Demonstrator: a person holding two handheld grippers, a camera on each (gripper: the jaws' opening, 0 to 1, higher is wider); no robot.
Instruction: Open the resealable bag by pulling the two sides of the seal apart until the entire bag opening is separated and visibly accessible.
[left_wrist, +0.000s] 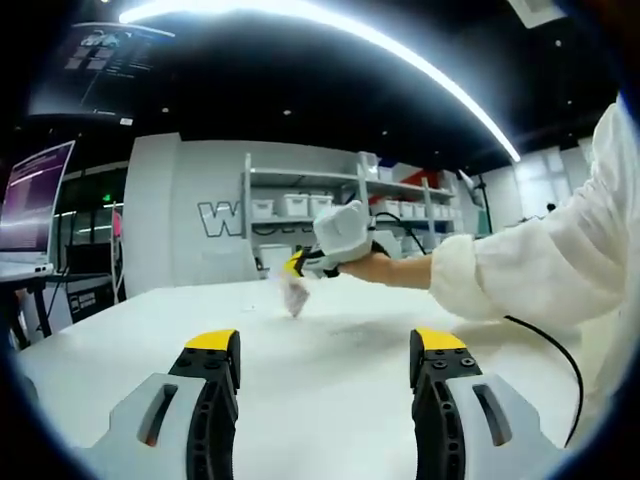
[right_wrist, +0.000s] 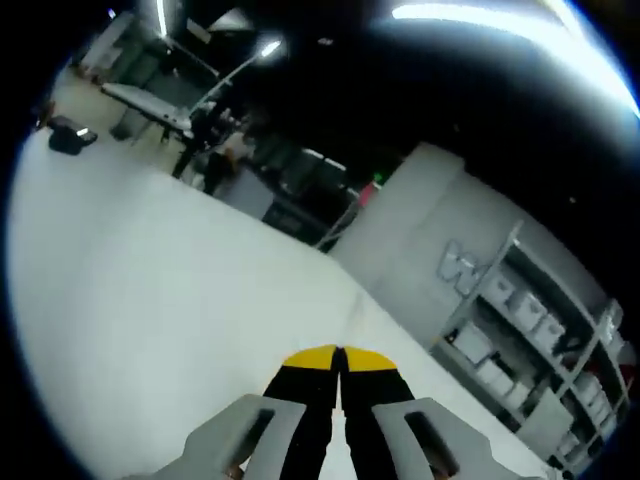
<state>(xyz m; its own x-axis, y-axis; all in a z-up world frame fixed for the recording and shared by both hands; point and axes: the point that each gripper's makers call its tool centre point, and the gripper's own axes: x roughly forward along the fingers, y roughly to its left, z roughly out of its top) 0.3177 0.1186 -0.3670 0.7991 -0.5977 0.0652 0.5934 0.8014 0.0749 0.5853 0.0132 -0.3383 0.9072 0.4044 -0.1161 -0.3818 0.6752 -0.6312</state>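
**Desk:** What is the picture?

**Photographer:** A white worktop (left_wrist: 300, 370) in a lab-like hall. In the left gripper view, the left gripper (left_wrist: 325, 355) sits low over the surface with its yellow-tipped jaws spread wide and nothing between them. Beyond it, a gloved hand (left_wrist: 343, 232) brings the right gripper (left_wrist: 293, 264) in from the right, and a small, pale resealable bag (left_wrist: 295, 296) hangs from its tip, just above the worktop.

**Desk:** And the right gripper's own view?

**Photographer:** Its jaws are pressed together, yellow tips meeting. The bag is hard to make out there, so the grip is read from the left gripper view.

**Desk:** Where does the job stand?

**Photographer:** Early, by my reading. One side looks held; the seal appears unopened, though it is too small to be sure.

**Desk:** What makes the next step go well?

**Photographer:** Bring the open left jaws up to the free lip near the seal, pinch only that one layer, then draw the two grippers apart steadily along the whole mouth.
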